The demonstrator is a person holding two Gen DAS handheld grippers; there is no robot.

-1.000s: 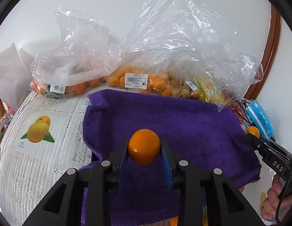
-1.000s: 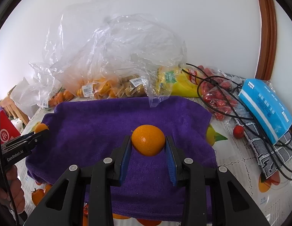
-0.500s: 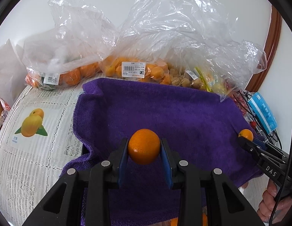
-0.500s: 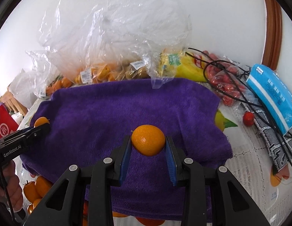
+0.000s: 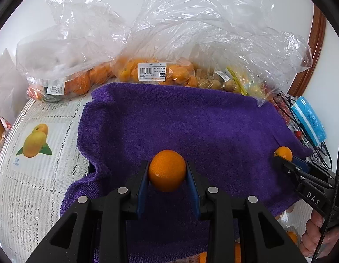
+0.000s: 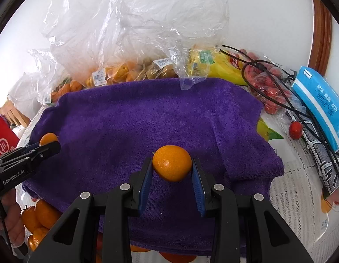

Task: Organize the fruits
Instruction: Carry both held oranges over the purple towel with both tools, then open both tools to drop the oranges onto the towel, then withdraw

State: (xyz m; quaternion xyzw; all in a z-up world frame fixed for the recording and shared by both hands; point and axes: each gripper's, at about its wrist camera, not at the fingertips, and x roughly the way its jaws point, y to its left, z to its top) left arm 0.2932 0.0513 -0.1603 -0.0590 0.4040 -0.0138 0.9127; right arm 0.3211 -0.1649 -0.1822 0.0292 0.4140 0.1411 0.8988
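Note:
A purple towel (image 5: 191, 127) (image 6: 147, 118) lies spread over the table. My left gripper (image 5: 167, 172) is shut on a small round orange (image 5: 166, 169), held just above the towel's near part. My right gripper (image 6: 172, 164) is shut on another small orange (image 6: 171, 162) over the towel's near right part. Each gripper also shows in the other's view, at the towel's side edge: the right one (image 5: 283, 156) with its orange (image 5: 283, 152), the left one (image 6: 49, 145) with its orange (image 6: 48, 138).
Clear plastic bags of oranges (image 5: 71, 81) (image 5: 156, 72) and of other fruit stand behind the towel. Bananas (image 6: 222, 70), bagged red fruit (image 6: 268, 87), black cables, a blue pack (image 6: 320, 100) and a loose red fruit (image 6: 295, 127) lie at the right. Loose oranges (image 6: 40, 217) lie at the near left.
Both views have tipped downward and closer to the towel, which fills more of each frame. Each gripper keeps its orange. The other gripper sits lower over the towel's edge in each view.

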